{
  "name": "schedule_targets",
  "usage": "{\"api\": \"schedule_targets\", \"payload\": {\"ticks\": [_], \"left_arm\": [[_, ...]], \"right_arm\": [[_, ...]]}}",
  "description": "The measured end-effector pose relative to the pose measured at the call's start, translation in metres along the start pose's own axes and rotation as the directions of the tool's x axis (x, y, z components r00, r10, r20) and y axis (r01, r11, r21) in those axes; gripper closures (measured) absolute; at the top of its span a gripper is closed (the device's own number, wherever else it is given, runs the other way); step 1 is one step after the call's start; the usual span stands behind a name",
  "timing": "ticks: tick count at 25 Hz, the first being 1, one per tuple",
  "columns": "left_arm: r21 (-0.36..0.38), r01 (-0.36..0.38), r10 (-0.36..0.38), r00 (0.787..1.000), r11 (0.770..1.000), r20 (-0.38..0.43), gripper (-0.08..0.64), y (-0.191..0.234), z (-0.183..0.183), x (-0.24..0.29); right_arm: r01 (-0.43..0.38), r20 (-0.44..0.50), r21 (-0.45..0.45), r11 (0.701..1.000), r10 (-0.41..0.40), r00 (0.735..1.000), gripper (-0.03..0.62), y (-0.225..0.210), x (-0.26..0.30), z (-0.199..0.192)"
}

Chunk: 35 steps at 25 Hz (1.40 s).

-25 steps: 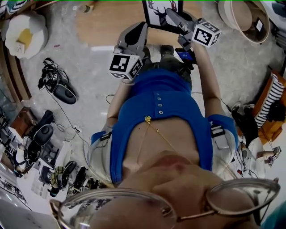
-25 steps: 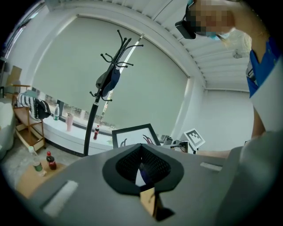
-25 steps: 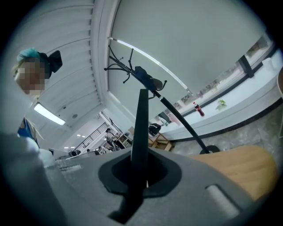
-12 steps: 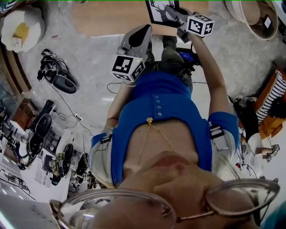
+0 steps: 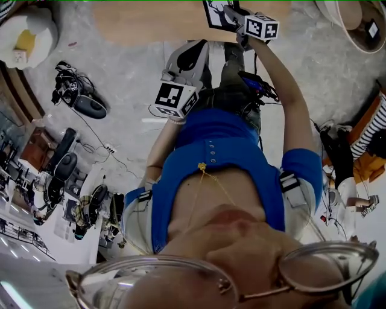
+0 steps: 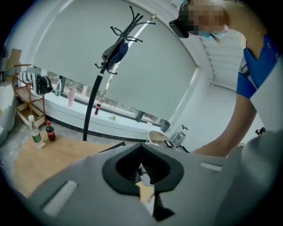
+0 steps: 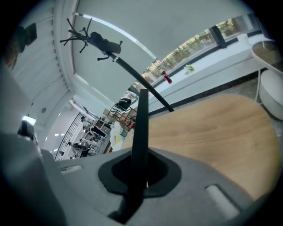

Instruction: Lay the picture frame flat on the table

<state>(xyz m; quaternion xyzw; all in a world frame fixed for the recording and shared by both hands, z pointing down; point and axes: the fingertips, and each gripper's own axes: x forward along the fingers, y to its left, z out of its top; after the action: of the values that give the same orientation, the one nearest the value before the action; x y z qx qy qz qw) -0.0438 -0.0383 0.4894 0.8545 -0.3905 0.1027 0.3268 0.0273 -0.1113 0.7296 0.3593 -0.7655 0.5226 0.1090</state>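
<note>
The picture frame [image 5: 217, 12], black-edged with a deer print, stands over the near edge of the wooden table [image 5: 151, 21] at the top of the head view. My right gripper [image 5: 234, 14] is shut on its right side. In the right gripper view the frame [image 7: 142, 128] shows edge-on as a thin black bar rising from between the pads, above the tabletop [image 7: 212, 128]. My left gripper [image 5: 194, 53] hangs lower and to the left, short of the table, shut with nothing in it. In its own view the left gripper [image 6: 142, 165] points at the far window.
A black coat stand [image 6: 104, 79] rises behind the table, and two bottles [image 6: 42, 131] stand on the table's left end. A white round basket [image 5: 356, 21] sits at the right of the table. Black equipment [image 5: 81, 99] and cables lie on the floor at the left.
The right gripper has carried the frame farther away, towards the top of the head view. The left gripper has also moved forward, towards the table.
</note>
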Motion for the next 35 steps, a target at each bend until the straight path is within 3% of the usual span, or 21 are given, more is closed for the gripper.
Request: {"api": "schedule_targets", "payload": {"ticks": [2, 7, 17, 24, 35], "left_arm": [[-0.017, 0.0, -0.001, 1.0, 1.0, -0.019, 0.563, 0.006, -0.011, 0.003], [-0.062, -0.006, 0.003, 0.999, 0.998, -0.051, 0.563, 0.025, -0.042, 0.017], [-0.129, -0.045, 0.032, 0.995, 0.991, -0.096, 0.563, 0.048, -0.096, 0.042], [-0.146, -0.034, 0.019, 0.994, 0.989, -0.103, 0.563, 0.054, -0.109, 0.046], [-0.156, -0.021, 0.005, 0.995, 0.987, -0.1, 0.563, 0.062, -0.106, 0.05]], "right_arm": [[0.01, 0.005, 0.052, 0.999, -0.01, 1.0, 0.587, -0.015, 0.014, -0.011], [0.032, -0.034, 0.026, 0.999, -0.031, 0.999, 0.588, -0.043, 0.044, -0.039], [0.003, -0.013, 0.093, 0.996, -0.002, 1.0, 0.586, -0.089, 0.066, -0.081], [-0.047, 0.013, 0.128, 0.991, 0.046, 0.999, 0.586, -0.103, 0.074, -0.09], [0.036, 0.004, 0.059, 0.998, -0.036, 0.999, 0.545, -0.123, 0.077, -0.097]]}}
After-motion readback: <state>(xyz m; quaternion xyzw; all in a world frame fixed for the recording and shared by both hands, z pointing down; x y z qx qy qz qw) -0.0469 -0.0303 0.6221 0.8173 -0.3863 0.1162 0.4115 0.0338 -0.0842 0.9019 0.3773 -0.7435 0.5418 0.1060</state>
